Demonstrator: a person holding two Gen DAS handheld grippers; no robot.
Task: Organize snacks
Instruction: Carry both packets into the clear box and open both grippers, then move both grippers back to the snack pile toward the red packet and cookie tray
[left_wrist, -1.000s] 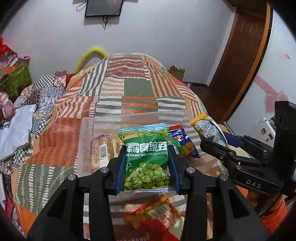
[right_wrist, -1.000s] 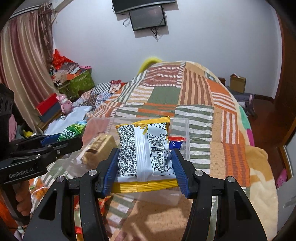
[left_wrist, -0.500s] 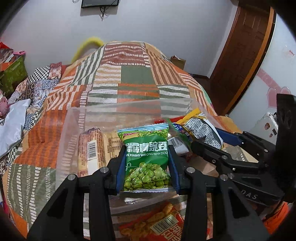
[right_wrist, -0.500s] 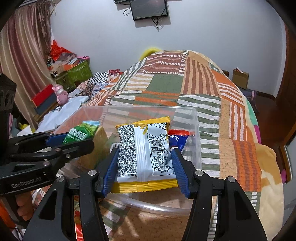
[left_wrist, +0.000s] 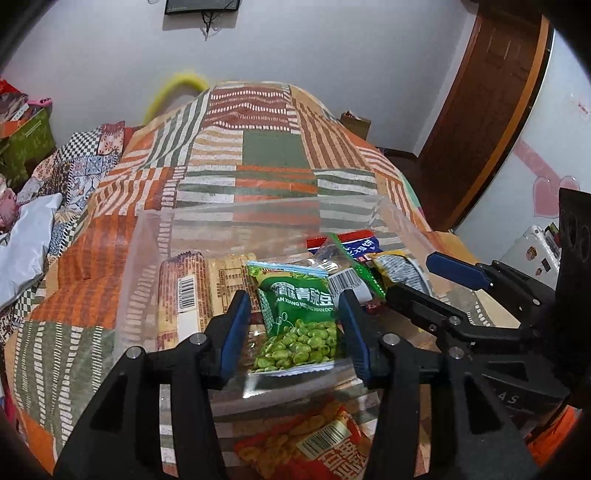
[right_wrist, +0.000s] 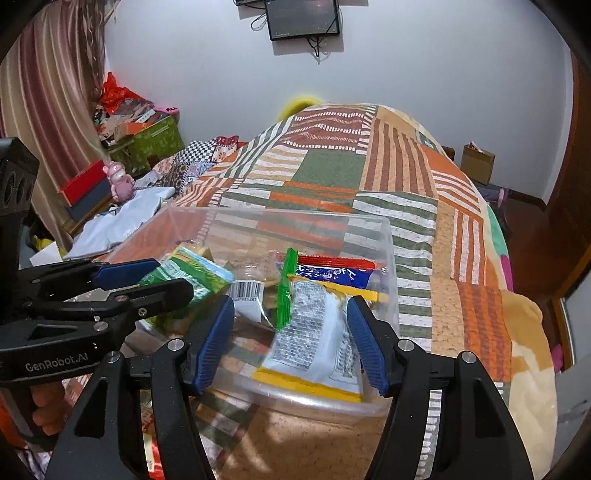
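Note:
A clear plastic bin (left_wrist: 147, 266) (right_wrist: 391, 258) sits on the patchwork bed and holds several snack packs. My left gripper (left_wrist: 293, 332) is open over the bin's near side; the green pea pack (left_wrist: 299, 317) lies loose between its fingers, also seen in the right wrist view (right_wrist: 192, 273). My right gripper (right_wrist: 291, 343) is open over the bin; the white and yellow pack (right_wrist: 317, 343) lies tilted, blurred, between its fingers, touching neither pad clearly. A red and blue pack (right_wrist: 332, 271) and a brown biscuit pack (left_wrist: 184, 291) lie in the bin.
A red peanut pack (left_wrist: 314, 446) lies on the bed in front of the bin. Boxes and a pink toy (right_wrist: 120, 181) crowd the left of the bed. A wooden door (left_wrist: 491, 92) stands at the right.
Both grippers moved forward over the bin and opened. The green pea pack and the white and yellow pack left the pads and dropped into the bin.

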